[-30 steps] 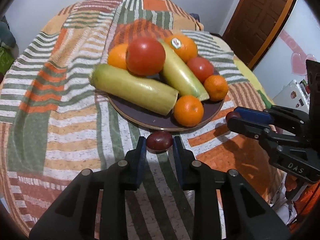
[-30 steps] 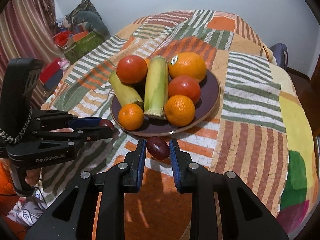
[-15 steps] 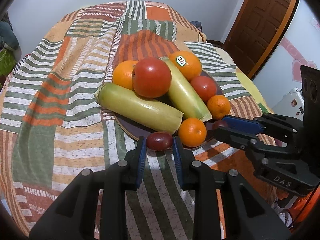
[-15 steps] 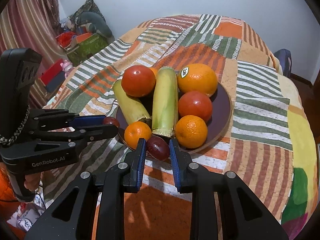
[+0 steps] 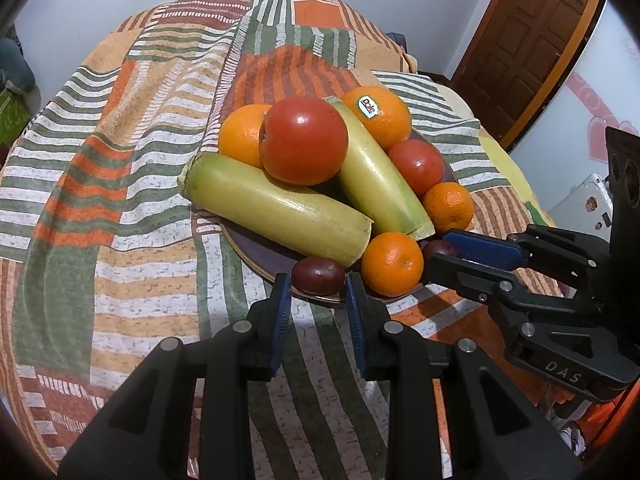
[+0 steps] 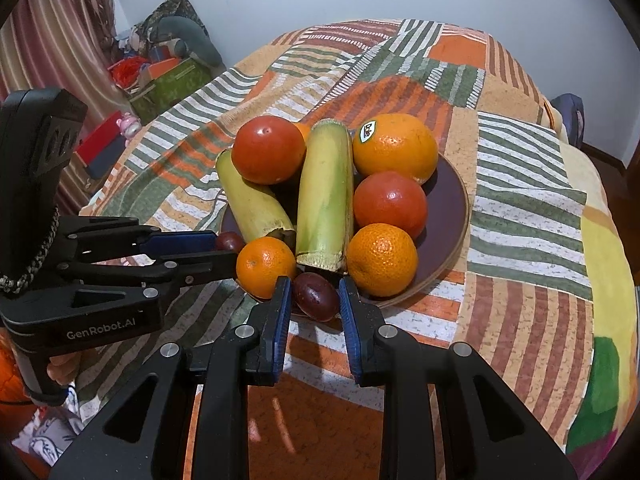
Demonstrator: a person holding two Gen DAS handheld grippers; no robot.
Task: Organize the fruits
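Note:
A dark brown plate [image 6: 452, 200] on the striped tablecloth holds oranges, two tomatoes and two yellow-green squash pieces. My left gripper [image 5: 316, 280] is shut on a dark plum [image 5: 318, 276] over the plate's near rim, beside a small orange [image 5: 392, 264]. My right gripper [image 6: 313, 290] is shut on another dark plum [image 6: 316, 296] at the plate's near edge, between two small oranges. In the right wrist view the left gripper [image 6: 224, 248] shows with its plum [image 6: 229, 241]. In the left wrist view the right gripper [image 5: 438, 254] shows with its plum [image 5: 440, 248].
The big tomato [image 5: 303, 140] rests on top of the long squash [image 5: 276, 208]. A stickered orange [image 6: 394, 148] sits at the plate's back. Boxes and toys [image 6: 160, 76] lie beyond the table's left edge. A wooden door [image 5: 532, 40] stands at the right.
Both grippers have moved forward with their plums, from over the cloth in front of the plate to its near rim.

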